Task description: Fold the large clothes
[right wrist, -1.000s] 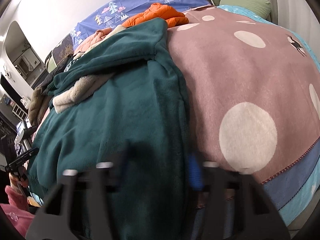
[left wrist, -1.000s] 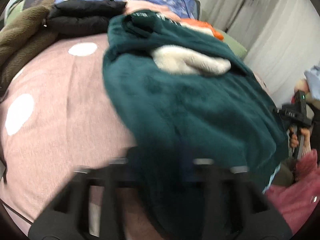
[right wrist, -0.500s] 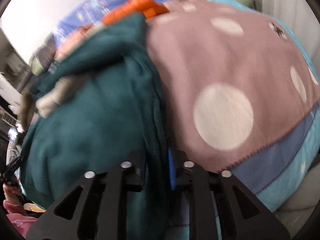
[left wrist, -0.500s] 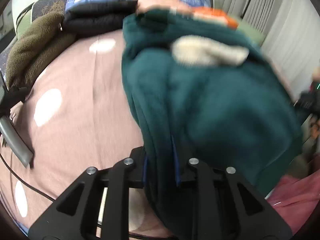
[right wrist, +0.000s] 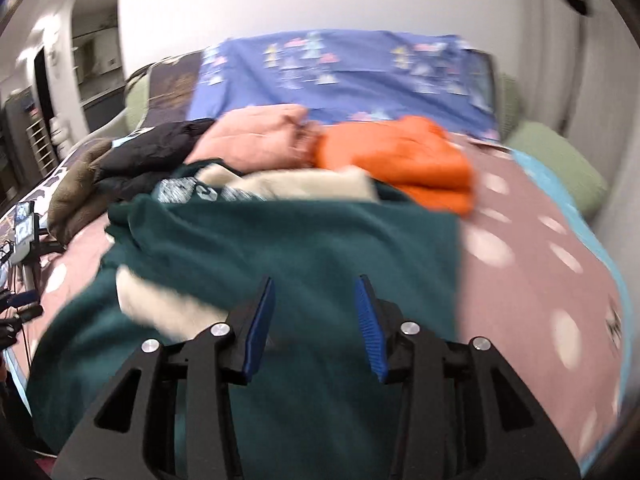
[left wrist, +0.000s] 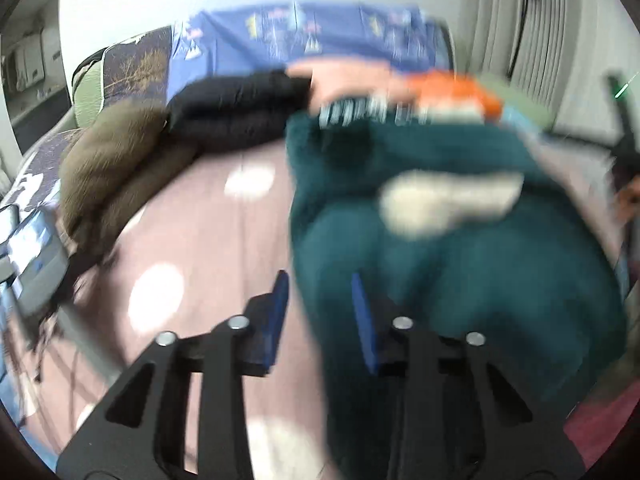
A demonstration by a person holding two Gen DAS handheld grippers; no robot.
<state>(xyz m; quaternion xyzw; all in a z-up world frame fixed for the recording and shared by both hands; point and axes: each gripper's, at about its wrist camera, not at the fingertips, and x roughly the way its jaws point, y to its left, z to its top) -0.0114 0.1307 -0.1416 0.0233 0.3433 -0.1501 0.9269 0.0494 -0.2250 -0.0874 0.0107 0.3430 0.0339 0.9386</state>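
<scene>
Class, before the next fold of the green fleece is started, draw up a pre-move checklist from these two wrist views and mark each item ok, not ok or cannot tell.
1. Left gripper open, pads apart: ok.
2. Right gripper open, nothing clamped: ok.
3. Green fleece lying on the pink dotted blanket, not lifted: ok.
4. Fleece flat and smooth: not ok; the cream lining shows and the cloth is bunched.
5. Fleece clear of the orange garment: not ok, its far edge meets the pile.
6. Near hem position: cannot tell, hidden below the fingers.
</scene>
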